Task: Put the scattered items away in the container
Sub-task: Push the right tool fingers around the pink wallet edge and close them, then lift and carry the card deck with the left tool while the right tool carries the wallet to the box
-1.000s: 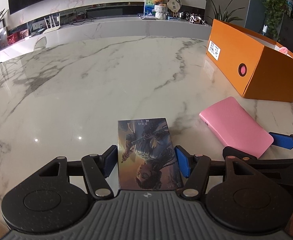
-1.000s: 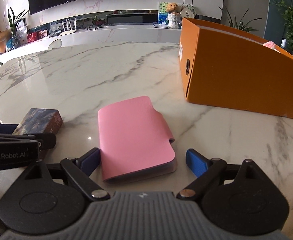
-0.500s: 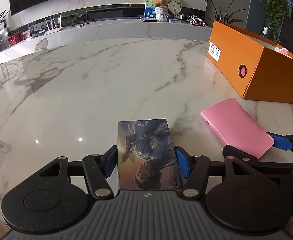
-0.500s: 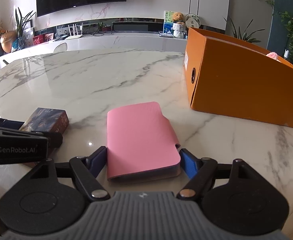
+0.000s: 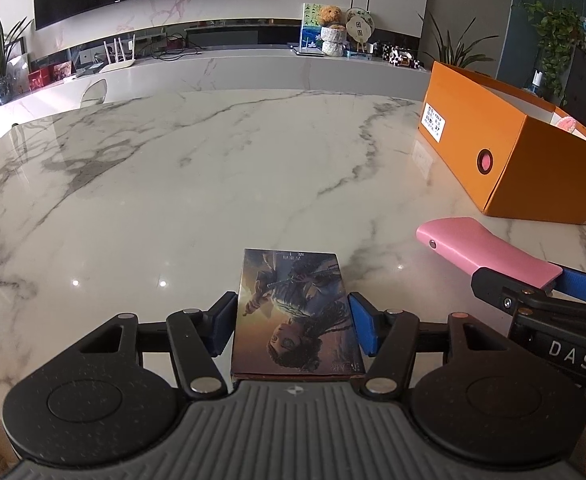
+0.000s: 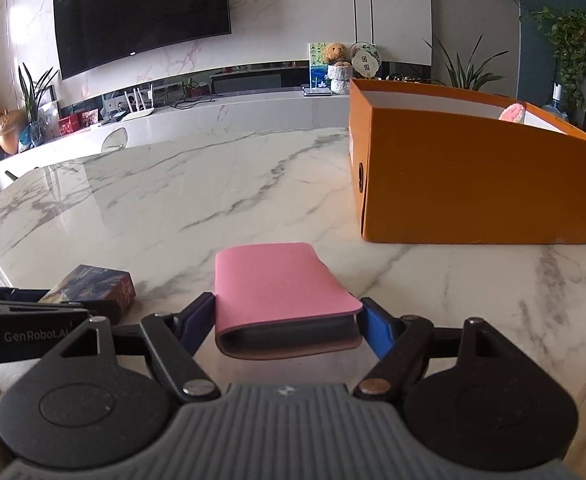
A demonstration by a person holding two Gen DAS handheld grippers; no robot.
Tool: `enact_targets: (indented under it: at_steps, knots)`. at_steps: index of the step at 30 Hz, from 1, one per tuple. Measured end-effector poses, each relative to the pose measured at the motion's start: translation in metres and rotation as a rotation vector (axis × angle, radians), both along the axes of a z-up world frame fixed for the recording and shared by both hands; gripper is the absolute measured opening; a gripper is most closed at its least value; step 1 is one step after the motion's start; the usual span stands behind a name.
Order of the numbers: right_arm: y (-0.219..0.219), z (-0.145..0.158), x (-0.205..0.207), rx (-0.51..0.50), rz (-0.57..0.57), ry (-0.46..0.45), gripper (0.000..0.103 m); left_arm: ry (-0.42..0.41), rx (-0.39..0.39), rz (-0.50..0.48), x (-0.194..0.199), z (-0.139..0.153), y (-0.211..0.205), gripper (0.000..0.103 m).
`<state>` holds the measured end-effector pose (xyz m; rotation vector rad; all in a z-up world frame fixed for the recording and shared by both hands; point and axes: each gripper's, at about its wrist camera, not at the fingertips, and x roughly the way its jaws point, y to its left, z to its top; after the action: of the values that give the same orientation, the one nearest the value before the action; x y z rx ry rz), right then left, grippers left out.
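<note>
Both grippers were busy: left gripper (image 5: 293,326) was clamped on the illustrated card box (image 5: 296,312), right gripper (image 6: 289,322) was squeezing the pink wallet (image 6: 281,292), which looked lifted a bit off the marble table (image 6: 213,200). Orange box (image 6: 473,184) sat well apart, far right.

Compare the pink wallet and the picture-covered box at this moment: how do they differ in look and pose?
The pink wallet is plain, soft and round-cornered; the picture-covered box is rigid, square-edged and printed with a dark figure illustration. The wallet's near end looks raised off the marble table, while the box appears to lie flat on it. The wallet is nearer the orange box. Both sit between blue gripper pads: wallet in the right gripper, box in the left gripper.
</note>
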<state>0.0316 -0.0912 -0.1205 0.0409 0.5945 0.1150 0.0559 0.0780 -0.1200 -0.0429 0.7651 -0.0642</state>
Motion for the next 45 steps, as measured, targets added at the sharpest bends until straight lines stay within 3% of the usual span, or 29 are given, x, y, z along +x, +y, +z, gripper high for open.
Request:
enact_targets:
  at_steps: [23, 37, 45]
  knots:
    - [-0.024, 0.037, -0.019, 0.112, -0.054, -0.068, 0.075, -0.057, 0.000, -0.016, -0.009, 0.037, -0.024, 0.069]
    - [-0.078, 0.092, -0.022, 0.156, -0.134, -0.210, 0.075, -0.081, -0.059, -0.147, 0.024, 0.086, -0.083, 0.069]
    - [-0.124, 0.118, 0.002, 0.159, -0.195, -0.264, 0.075, -0.105, -0.065, -0.252, 0.061, 0.106, -0.136, 0.069]
